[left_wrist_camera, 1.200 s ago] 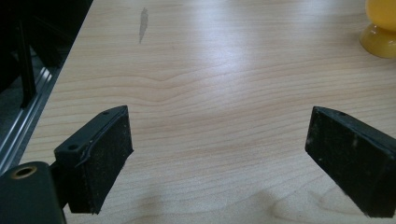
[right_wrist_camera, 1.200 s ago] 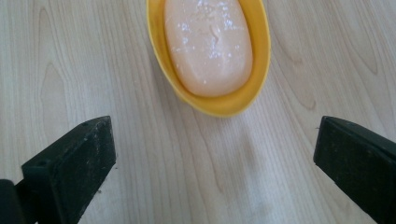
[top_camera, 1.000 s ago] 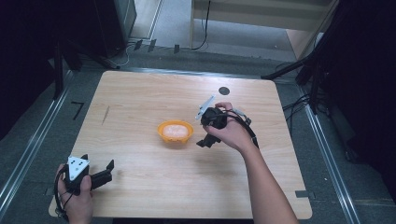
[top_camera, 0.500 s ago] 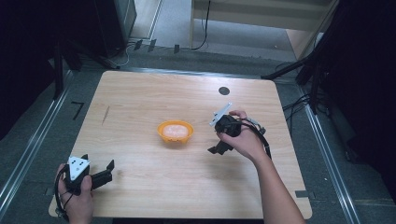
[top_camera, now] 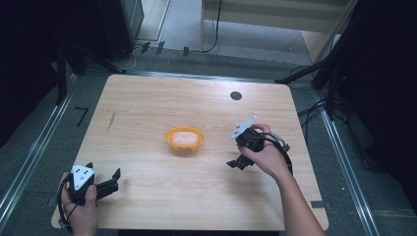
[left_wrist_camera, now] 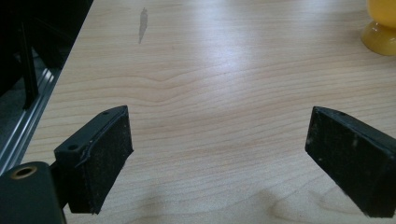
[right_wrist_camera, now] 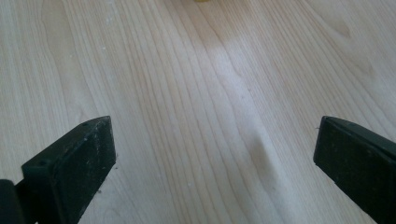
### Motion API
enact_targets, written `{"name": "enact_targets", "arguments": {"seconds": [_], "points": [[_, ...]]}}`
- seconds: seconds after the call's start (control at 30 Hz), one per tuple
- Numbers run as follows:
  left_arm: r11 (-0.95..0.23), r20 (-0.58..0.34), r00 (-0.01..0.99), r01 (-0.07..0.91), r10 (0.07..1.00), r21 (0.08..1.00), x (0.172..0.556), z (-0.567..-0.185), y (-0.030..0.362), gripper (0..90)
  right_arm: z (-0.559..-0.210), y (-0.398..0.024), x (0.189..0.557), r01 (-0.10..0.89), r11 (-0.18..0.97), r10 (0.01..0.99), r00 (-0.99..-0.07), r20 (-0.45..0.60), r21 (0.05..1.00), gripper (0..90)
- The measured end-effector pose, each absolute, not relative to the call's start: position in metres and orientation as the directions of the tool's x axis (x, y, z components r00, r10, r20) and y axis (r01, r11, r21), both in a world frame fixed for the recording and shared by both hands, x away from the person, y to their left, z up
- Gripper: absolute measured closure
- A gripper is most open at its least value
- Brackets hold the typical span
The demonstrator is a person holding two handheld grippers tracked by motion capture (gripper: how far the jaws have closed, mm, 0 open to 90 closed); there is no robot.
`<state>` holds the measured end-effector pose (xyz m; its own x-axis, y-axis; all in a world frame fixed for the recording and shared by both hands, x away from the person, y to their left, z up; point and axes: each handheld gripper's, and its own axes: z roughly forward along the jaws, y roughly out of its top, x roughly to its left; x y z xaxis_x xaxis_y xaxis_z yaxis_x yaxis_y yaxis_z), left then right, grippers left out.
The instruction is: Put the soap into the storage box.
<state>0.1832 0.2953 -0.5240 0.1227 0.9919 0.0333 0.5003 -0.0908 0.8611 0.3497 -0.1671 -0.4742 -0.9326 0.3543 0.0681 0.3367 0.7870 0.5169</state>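
High view: your right claw [top_camera: 235, 163] pulled back from orange bowl [top_camera: 185, 139], now near its right side, jaws wide, empty. Left claw [top_camera: 112, 180] unmoved at tabletop [top_camera: 147, 103] near corner, open, empty. Bowl mid-tabletop, ungripped; looks released or placed.

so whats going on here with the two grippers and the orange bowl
A person sits at a wooden table with a gripper in each hand. The orange bowl stands near the middle, untouched. The right gripper is to the bowl's right, jaws wide open over bare wood. The left gripper is near the table's front left corner, also open and holding nothing.
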Motion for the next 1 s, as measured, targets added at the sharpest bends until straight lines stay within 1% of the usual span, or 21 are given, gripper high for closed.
{"name": "enact_targets", "arguments": {"seconds": [0.57, 1.0], "points": [[-0.095, 0.038, 0.123, 0.498, 0.992, 0.862, 0.183, -0.524, 0.295, 7.6, -0.489, -0.216, 0.317, 0.399, 0.723, 0.43, -0.899, 0.085, 0.564, 0.0], [-0.102, 0.044, 0.127, 0.497, 0.991, 0.862, 0.183, -0.524, 0.294, 7.6, -0.511, -0.263, 0.286, 0.462, 0.607, 0.511, -0.85, 0.128, 0.647, 0.0]]}}
